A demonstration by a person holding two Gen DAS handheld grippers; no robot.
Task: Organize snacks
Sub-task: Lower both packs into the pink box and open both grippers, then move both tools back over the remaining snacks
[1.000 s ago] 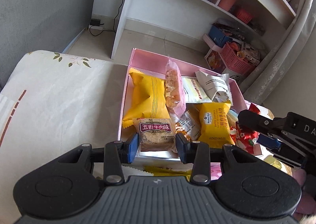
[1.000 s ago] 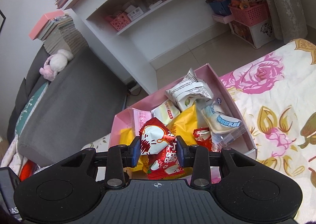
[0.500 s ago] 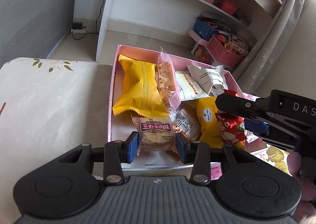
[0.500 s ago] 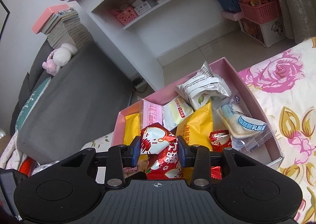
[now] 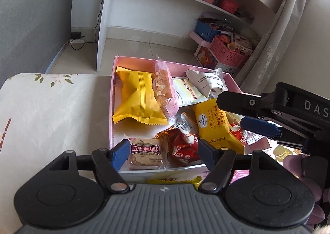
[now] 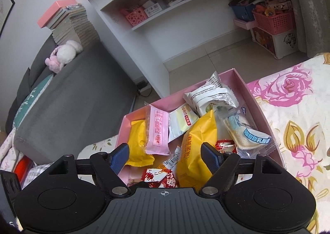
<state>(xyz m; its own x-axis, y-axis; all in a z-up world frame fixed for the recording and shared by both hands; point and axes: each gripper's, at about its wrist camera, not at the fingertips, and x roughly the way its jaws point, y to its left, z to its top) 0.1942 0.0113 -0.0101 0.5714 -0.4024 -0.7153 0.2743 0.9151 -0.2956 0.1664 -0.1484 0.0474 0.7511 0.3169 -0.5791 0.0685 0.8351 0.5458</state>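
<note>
Snacks fill pink box, near-left corner bare

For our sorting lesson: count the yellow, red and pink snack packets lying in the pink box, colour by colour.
Yellow packets: 2
Red packets: 2
Pink packet: 1
Total: 5

The clear-wrapped square beef-flavour biscuit packet, at 6 o'clock in the pink box, carries a maroon label reading "五香牛肉味". The yellow waffle sandwich packet, at 4 o'clock, reads "Member's Mark" and "WAFFLE SANDWICH". The black gripper body, at 3 o'clock, shows the white letters "DAS", cut off at the edge.
</note>
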